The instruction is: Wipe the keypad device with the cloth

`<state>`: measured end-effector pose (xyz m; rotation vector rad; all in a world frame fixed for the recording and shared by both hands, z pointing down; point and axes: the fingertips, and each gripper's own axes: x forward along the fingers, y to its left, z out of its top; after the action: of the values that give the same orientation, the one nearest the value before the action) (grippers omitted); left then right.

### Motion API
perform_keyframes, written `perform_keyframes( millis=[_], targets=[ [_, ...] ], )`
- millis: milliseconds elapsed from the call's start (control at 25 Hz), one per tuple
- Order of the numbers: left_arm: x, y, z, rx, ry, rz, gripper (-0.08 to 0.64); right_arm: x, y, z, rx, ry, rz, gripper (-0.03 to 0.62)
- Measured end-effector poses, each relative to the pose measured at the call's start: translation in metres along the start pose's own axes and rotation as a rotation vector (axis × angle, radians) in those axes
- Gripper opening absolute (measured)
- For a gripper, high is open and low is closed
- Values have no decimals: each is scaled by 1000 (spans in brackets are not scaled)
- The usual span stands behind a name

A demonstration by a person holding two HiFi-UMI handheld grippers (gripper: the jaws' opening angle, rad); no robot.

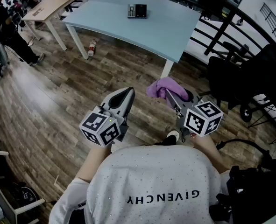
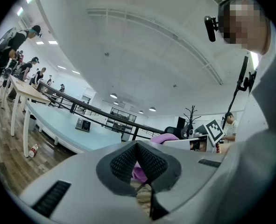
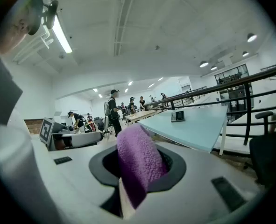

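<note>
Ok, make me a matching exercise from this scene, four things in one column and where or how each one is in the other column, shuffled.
Column one
1. cloth
2. keypad device
3. bottle
4. left gripper

Column two
A. lying on the wood floor
B. jaws together, holding nothing
C. on the light blue table
D. clamped in the right gripper

Pairs: 1-D, 2-C, 3-A, 4-B
</note>
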<state>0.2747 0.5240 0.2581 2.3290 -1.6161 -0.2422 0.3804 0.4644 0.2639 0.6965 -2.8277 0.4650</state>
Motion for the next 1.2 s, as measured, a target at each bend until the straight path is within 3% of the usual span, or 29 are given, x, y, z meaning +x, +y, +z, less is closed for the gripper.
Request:
perform_keyframes(
  millis=[360, 760, 1200],
  targets=[
    [-6, 10, 12, -9, -28, 1, 6, 9, 8, 3, -7, -6, -1, 94],
    [32, 44, 40, -25, -77, 23, 6, 49, -27, 20, 19, -12, 14, 94],
    [119, 133, 98, -16, -100, 51, 6, 160, -91, 98, -2, -53, 84, 94]
  ],
)
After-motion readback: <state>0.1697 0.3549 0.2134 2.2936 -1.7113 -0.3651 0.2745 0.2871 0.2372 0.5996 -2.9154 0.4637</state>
